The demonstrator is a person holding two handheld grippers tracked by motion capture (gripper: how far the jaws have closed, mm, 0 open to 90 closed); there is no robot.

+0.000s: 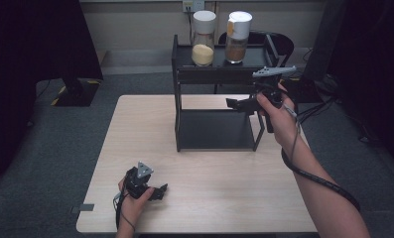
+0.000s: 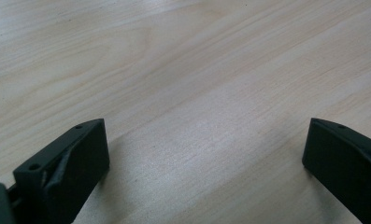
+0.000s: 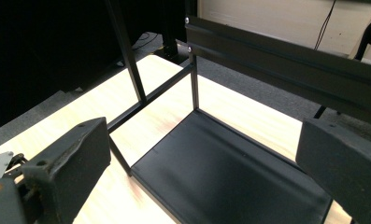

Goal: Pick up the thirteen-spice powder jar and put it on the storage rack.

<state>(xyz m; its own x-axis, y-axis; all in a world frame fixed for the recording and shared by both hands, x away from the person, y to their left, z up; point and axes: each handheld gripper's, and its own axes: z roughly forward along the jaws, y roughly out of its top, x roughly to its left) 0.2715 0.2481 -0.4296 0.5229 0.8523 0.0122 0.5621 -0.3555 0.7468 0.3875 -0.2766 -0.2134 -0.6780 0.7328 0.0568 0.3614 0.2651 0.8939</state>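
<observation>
- The table [image 1: 199, 198] is pale wood and is the largest thing in the high view, with grey carpet around it.
- A black two-tier rack [image 1: 217, 126] stands on the far half of the table; its lower shelf [image 3: 230, 186] is a bare dark sheet, seen close in the right gripper view.
- On the rack's top shelf stand two jars with white lids, side by side: the left jar [image 1: 203, 42] holds a pale yellow powder, the right jar [image 1: 236, 39] a brown one.
- The right gripper [image 1: 232, 103] is held in the air at the rack's right front, level with the space between the two shelves and pointing left toward it. Its jaws are spread wide with nothing between them; in its own view they frame the lower shelf. It is below the jars and apart from them.
- The left gripper [image 1: 160, 191] rests low at the near left of the table, well apart from the rack. Its jaws are also spread wide and hold nothing; only bare wood [image 2: 197, 116] lies between them.
</observation>
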